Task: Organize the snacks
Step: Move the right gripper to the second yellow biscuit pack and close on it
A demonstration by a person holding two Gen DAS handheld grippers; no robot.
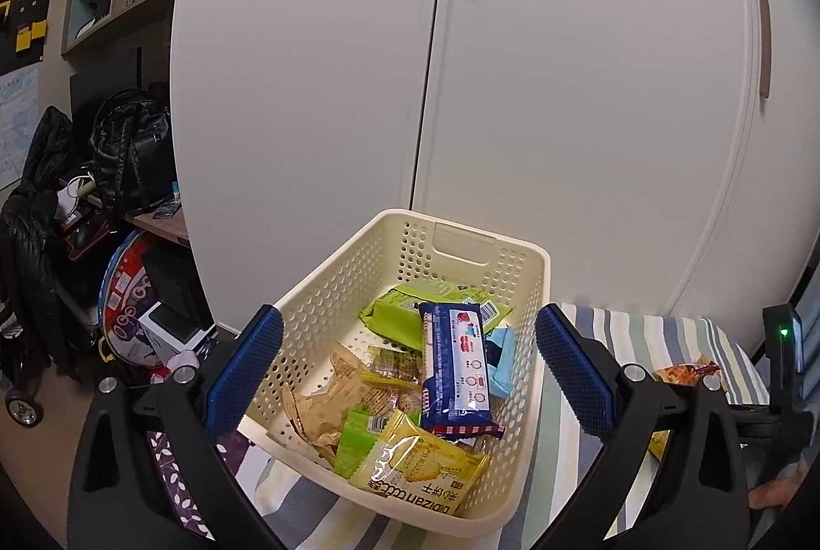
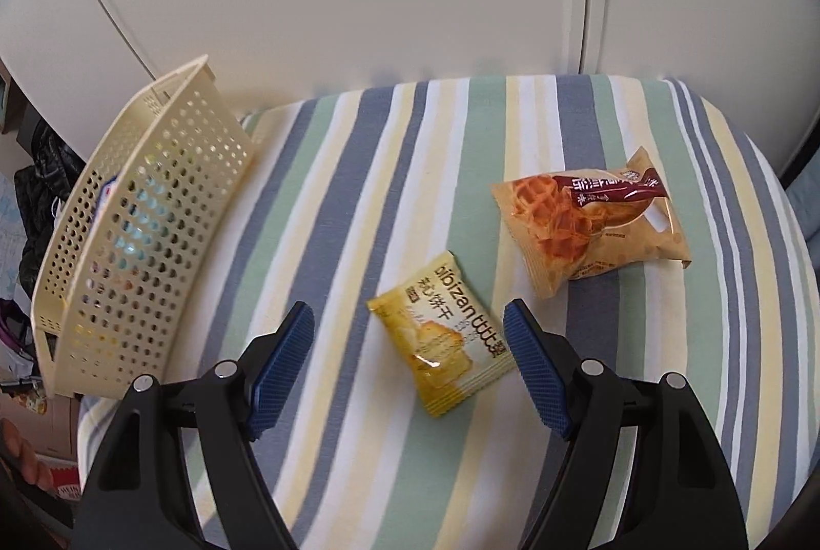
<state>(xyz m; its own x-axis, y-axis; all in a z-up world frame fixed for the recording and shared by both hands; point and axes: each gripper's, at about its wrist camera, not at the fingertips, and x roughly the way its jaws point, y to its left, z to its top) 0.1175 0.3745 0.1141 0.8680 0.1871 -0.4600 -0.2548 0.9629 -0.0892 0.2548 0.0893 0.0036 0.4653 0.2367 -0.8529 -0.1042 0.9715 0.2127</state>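
Observation:
A cream perforated basket (image 1: 533, 288) stands on the striped surface and holds several snack packs: a blue biscuit pack (image 1: 456, 365), a green pack (image 1: 394, 309), a yellow biscuit pack (image 1: 420, 463) and a crumpled tan wrapper (image 1: 318, 411). My left gripper (image 1: 410, 370) hovers open above the basket with nothing between its fingers. In the right wrist view, a small yellow biscuit pack (image 2: 443, 334) lies flat between the open fingers of my right gripper (image 2: 410, 345). A waffle snack pack (image 2: 589, 227) lies further right. The basket (image 2: 138, 232) stands at the left.
White cupboard doors (image 1: 461, 88) rise right behind the striped cushion (image 2: 359, 191). Left of the basket are a black bag (image 1: 128, 145), coats, boxes and shelves. The waffle pack (image 1: 687, 370) shows beyond my left gripper's right finger. A hand (image 2: 20, 452) shows at the lower left.

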